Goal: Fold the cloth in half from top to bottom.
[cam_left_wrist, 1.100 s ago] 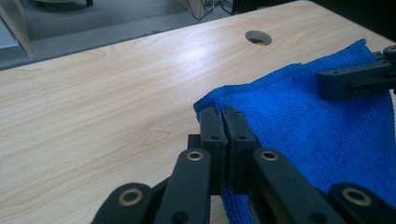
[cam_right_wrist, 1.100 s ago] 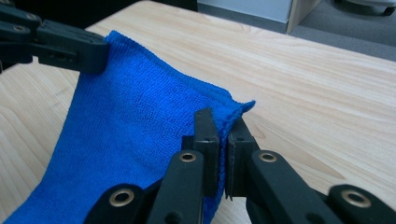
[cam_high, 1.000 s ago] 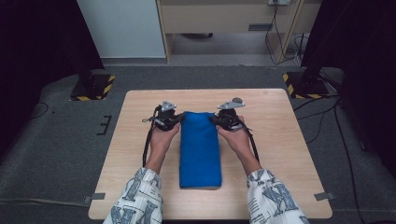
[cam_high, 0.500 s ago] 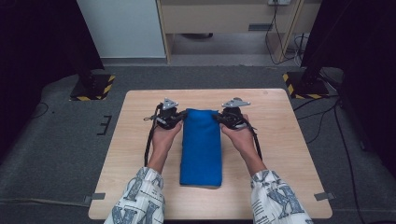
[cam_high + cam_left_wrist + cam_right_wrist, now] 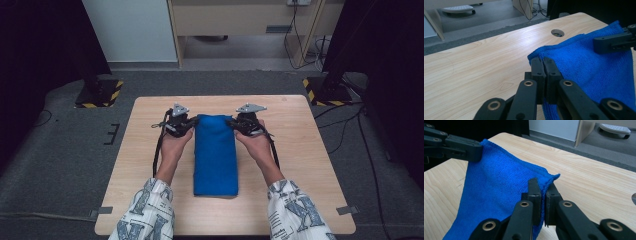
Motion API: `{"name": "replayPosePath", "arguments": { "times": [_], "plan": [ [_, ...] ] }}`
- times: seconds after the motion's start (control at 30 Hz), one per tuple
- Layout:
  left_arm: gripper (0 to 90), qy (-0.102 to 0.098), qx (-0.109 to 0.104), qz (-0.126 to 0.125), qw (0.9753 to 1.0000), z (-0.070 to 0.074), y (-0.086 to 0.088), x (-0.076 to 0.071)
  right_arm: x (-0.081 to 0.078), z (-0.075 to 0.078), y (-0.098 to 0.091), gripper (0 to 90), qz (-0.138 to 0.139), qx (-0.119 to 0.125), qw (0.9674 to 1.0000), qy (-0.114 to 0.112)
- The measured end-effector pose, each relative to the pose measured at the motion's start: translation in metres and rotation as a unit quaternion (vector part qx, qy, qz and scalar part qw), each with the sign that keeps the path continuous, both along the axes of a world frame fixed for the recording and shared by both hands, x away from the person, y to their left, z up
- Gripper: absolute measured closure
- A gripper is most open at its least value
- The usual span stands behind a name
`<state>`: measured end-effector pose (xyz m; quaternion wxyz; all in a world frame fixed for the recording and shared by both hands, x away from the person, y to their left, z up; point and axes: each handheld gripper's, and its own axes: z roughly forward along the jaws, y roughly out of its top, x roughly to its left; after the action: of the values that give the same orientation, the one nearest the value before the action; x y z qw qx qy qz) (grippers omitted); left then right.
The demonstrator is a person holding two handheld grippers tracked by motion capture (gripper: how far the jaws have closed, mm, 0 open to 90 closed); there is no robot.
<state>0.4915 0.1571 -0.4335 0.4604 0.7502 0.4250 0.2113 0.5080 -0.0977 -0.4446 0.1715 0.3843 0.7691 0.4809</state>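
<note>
High view puts the blue towel at the centre of the frame, a long folded strip on the wooden table, running from the middle toward the lower edge. The left gripper pinches its upper left corner and the right gripper its upper right corner; both sets of jaws are clamped shut on the cloth. Left gripper view shows the corner caught between the pads, and right gripper view shows the opposite corner held the same way. The step in hand looks like carrying the far edge over for a fold. To do it well, both hands should rise together, keep the edge taut and level, and land it square on the near edge.
</note>
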Motion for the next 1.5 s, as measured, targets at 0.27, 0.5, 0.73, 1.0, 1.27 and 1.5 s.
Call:
{"name": "replayPosePath", "arguments": {
  "times": [0.27, 0.5, 0.73, 1.0, 1.27, 1.5],
  "plan": [
    [87.9, -0.003, 0.006, -0.006, 1.0, 0.004, -0.001, -0.01, -0.01, -0.001, -0.002, 86.3, 0.005, 0.005, 1.0, -0.004],
    [87.8, -0.005, 0.017, -0.015, 0.9997, 0.002, -0.004, -0.024, -0.023, -0.001, -0.008, 86.2, 0.013, 0.006, 0.9999, -0.009],
    [87.9, -0.003, 0.017, -0.019, 0.9997, -0.004, -0.002, -0.035, -0.034, -0.005, -0.01, 86.2, 0.02, 0.01, 0.9997, -0.01],
    [87.8, -0.002, 0.005, -0.03, 0.9995, -0.009, -0.001, -0.046, -0.042, -0.014, -0.012, 86.0, 0.029, 0.001, 0.9995, -0.01],
    [87.9, 0.009, 0.009, -0.037, 0.9992, -0.018, 0.005, -0.053, -0.052, -0.021, -0.008, 86.1, 0.046, -0.01, 0.9989, 0.002],
    [87.9, 0.013, -0.002, -0.038, 0.9992, -0.026, 0.009, -0.062, -0.059, -0.028, -0.008, 86.0, 0.054, -0.005, 0.9985, 0.004]
  ]
}}
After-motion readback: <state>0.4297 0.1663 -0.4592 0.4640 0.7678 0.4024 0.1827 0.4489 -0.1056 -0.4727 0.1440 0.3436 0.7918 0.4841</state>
